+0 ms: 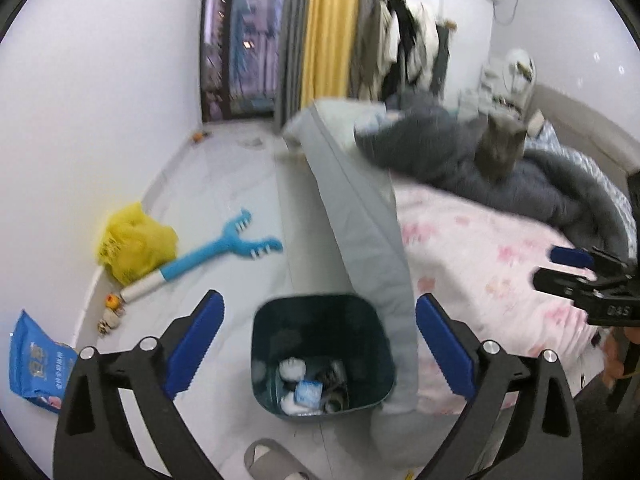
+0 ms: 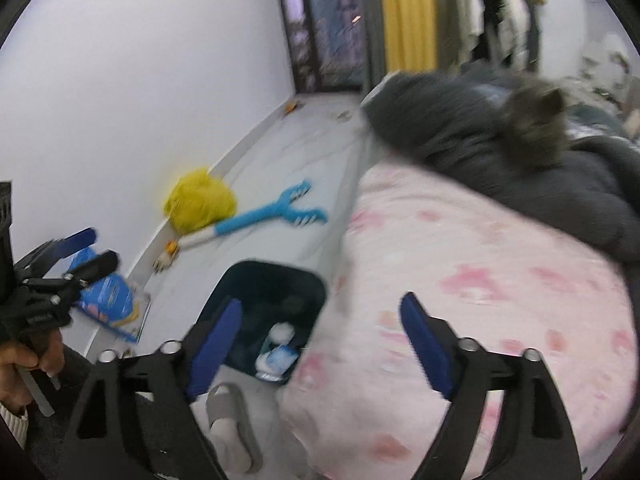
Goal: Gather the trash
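A dark teal trash bin (image 1: 320, 356) (image 2: 272, 292) stands on the floor against the bed, with white tissues (image 1: 292, 370) and a blue-and-white packet (image 1: 308, 392) inside. My left gripper (image 1: 319, 298) hangs above the bin, open, with nothing between its blue pads. It also shows at the left of the right wrist view as the left gripper (image 2: 94, 250). My right gripper (image 2: 321, 301) is open and empty over the bin's edge and the bed; in the left wrist view the right gripper (image 1: 554, 264) sits at the right. A yellow plastic bag (image 1: 134, 242) and a blue packet (image 1: 36, 364) lie by the wall.
A blue-and-white long-handled claw tool (image 1: 224, 252) lies on the floor beside the yellow bag. A bed with a pink flowered sheet (image 1: 480, 264) fills the right, with a grey quilt and a grey cat (image 1: 500, 152) on it. A grey slipper (image 1: 268, 460) lies near the bin.
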Demonstrator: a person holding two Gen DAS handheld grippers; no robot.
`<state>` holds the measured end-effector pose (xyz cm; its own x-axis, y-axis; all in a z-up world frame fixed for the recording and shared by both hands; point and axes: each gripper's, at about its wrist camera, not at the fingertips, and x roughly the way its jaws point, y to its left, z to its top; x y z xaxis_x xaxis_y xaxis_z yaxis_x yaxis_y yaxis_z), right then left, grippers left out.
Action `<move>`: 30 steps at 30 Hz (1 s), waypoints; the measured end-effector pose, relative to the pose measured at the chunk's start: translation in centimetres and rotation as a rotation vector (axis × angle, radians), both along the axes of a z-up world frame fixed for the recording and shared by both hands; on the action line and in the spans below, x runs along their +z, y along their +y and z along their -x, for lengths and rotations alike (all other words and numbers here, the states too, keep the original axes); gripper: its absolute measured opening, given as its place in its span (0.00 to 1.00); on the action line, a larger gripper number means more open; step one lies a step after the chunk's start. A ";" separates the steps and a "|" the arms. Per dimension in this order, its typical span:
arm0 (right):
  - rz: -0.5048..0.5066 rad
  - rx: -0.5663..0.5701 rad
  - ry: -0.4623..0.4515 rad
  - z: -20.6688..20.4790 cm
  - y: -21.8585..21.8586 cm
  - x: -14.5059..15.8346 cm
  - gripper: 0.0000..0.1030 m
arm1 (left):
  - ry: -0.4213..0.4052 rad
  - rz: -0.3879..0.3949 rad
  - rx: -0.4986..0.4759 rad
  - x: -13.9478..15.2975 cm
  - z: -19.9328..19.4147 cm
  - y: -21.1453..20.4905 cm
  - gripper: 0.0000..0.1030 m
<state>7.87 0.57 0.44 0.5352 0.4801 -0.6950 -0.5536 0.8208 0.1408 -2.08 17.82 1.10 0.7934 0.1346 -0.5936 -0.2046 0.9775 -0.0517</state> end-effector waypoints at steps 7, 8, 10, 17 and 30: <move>-0.005 -0.128 -0.118 4.6 -7.8 3.1 0.97 | -0.049 -0.062 0.031 3.1 3.3 -2.2 0.97; 0.009 -0.144 -0.147 5.5 -8.9 3.5 0.97 | -0.047 -0.061 0.027 3.1 3.6 -2.3 0.97; 0.017 -0.166 -0.179 7.0 -10.7 3.8 0.97 | -0.044 -0.054 0.015 3.3 4.1 -2.7 0.97; -0.012 -0.239 -0.195 10.4 -16.4 3.8 0.97 | -0.068 -0.063 -0.044 3.3 6.0 -5.3 0.97; -0.102 -0.203 -0.201 11.5 -19.2 3.4 0.97 | -0.071 -0.128 -0.063 1.3 6.9 -8.6 0.97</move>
